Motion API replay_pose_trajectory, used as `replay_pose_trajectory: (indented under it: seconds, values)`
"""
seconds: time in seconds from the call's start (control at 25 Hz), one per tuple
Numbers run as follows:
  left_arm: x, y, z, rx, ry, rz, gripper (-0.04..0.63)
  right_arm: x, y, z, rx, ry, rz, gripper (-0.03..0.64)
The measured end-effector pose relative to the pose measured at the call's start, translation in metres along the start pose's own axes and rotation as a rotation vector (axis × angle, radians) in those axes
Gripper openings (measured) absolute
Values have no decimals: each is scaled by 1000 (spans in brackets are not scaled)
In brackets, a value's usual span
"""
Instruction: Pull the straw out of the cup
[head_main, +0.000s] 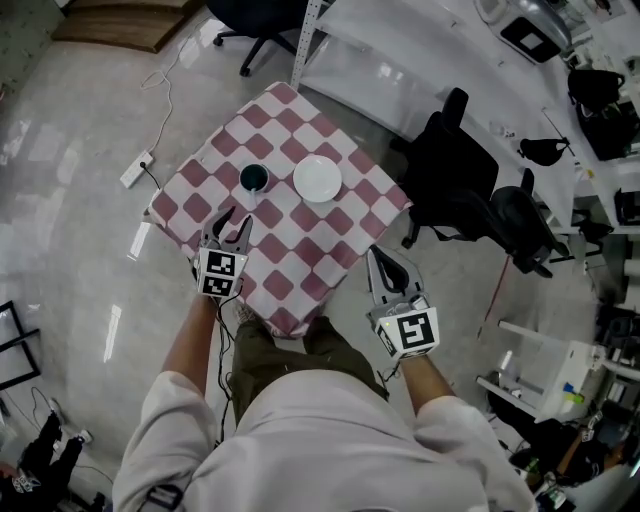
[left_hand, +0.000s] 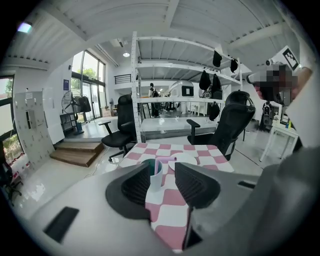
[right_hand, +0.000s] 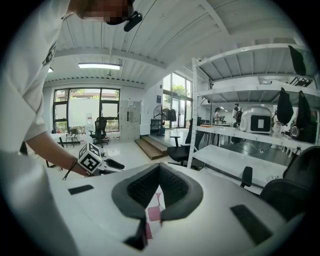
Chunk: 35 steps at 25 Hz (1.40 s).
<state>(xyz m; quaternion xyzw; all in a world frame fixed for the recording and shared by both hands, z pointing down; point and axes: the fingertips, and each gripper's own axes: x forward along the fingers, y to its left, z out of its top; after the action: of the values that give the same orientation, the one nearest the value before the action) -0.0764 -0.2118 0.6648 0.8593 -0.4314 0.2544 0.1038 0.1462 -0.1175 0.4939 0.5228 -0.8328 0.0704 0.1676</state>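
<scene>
A white cup (head_main: 254, 178) with a dark teal inside stands on the red-and-white checked table (head_main: 330, 240), left of centre. In the left gripper view the cup (left_hand: 156, 176) shows between the jaws, a little ahead of them, with a pale pink straw (left_hand: 159, 166) standing in it. My left gripper (head_main: 230, 220) is open, just short of the cup over the table's near-left part. My right gripper (head_main: 378, 258) is shut on nothing and hangs beyond the table's near-right edge. Its view shows the jaws (right_hand: 159, 169) closed tip to tip.
A white plate (head_main: 317, 178) lies right of the cup; the plate (left_hand: 186, 158) also shows past the left jaws. Black office chairs (head_main: 455, 185) stand right of the table, another chair (head_main: 262, 25) behind it. A white shelving rack (left_hand: 170, 90) is beyond. A power strip (head_main: 136, 168) lies on the floor at left.
</scene>
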Motion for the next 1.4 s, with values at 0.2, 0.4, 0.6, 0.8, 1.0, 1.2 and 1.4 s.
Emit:
replay_pose_trajectory:
  seconds: [0.2, 0.4, 0.6, 0.8, 1.0, 1.2, 1.4]
  values:
    - [22, 4, -10, -6, 17, -11, 152, 10, -6, -7, 4, 20, -7, 3]
    - [43, 6, -14, 0, 25, -23, 152, 18, -13, -15, 11, 46, -11, 3]
    - [63, 9, -19, 0, 31, -35, 152, 27, -18, -22, 17, 67, -16, 3]
    - [79, 11, -21, -1, 34, -38, 152, 29, -24, -29, 22, 86, -25, 3]
    - [91, 13, -24, -7, 38, -39, 152, 28, -30, -38, 28, 104, -37, 3]
    - [99, 15, -24, -7, 39, -36, 152, 28, -34, -43, 30, 120, -43, 3]
    - [105, 16, -33, -4, 34, -27, 111, 29, -36, -46, 30, 128, -44, 3]
